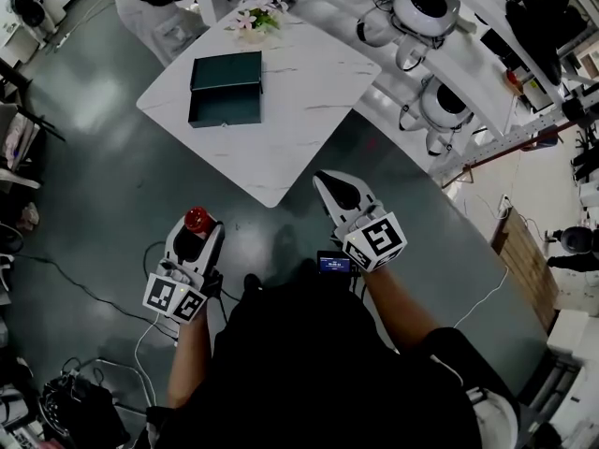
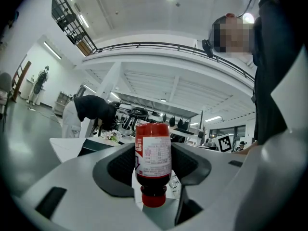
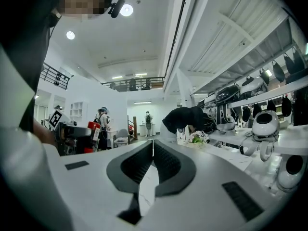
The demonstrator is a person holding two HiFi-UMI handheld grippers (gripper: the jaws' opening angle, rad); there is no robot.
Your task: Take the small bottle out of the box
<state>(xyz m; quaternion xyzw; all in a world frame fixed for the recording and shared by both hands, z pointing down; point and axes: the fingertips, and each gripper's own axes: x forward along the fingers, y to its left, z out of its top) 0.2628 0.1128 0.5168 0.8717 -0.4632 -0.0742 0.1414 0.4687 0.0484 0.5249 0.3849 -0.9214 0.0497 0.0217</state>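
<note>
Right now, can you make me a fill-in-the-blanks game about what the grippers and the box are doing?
1. The left gripper is shut on a bottle with a ___ cap.
2. The right gripper is shut and holds ___.
3. The box on the table has its lid ___.

Missing words: red; nothing; open.

Robotics lab hall; white robots (image 1: 426,7) along a bench (image 1: 482,68); cables (image 1: 94,296) across the grey floor (image 1: 94,157); mezzanine railing (image 2: 159,45) overhead
</note>
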